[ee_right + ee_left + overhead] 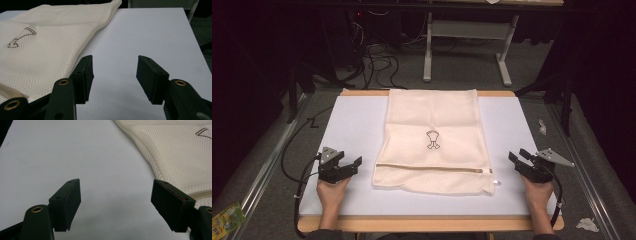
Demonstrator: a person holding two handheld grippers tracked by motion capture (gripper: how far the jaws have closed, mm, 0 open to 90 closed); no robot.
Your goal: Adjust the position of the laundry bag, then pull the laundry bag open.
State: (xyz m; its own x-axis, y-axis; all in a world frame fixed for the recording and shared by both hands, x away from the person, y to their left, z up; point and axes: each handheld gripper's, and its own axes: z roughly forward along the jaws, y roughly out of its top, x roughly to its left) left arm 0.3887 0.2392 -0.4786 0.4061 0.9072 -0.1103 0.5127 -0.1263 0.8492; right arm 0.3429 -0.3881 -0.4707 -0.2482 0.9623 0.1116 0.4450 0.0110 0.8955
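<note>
Mesh laundry bag (433,141) lies flat in the middle of the white tabletop (347,130), long axis running away from you, far edge at or just over the tabletop's far edge. Zipper (432,169) runs across near your end, pull tab (496,183) sticking out at the near right corner. Small printed garment logo (432,139) mid-panel.

Left gripper (346,169) sits on the tabletop left of the bag, jaws wide apart, nothing between them. In the left gripper view the bag's near left edge (175,167) is just beside the far jaw, apart from it. Right gripper (523,161) is right of the bag, jaws also wide open and empty; bag edge (50,52) is just beside its left jaw in the right gripper view.

Handling, my read:
- Light, limp, open-weave fabric. No stiffness, so it'll drape and fold wherever you don't support it.
- Looks empty, though I can't be sure from these angles.
- Mesh is grippy enough but thin; a flat pinch may catch the top layer alone.
- Best holds: the hemmed side edges or the near corners, where the seam gives the jaws some bulk. Zipper band is the stiffest line.
- Pull tab is small; go square-on if you want it.
- Lift with both sides together or it'll sag in the middle.
</note>
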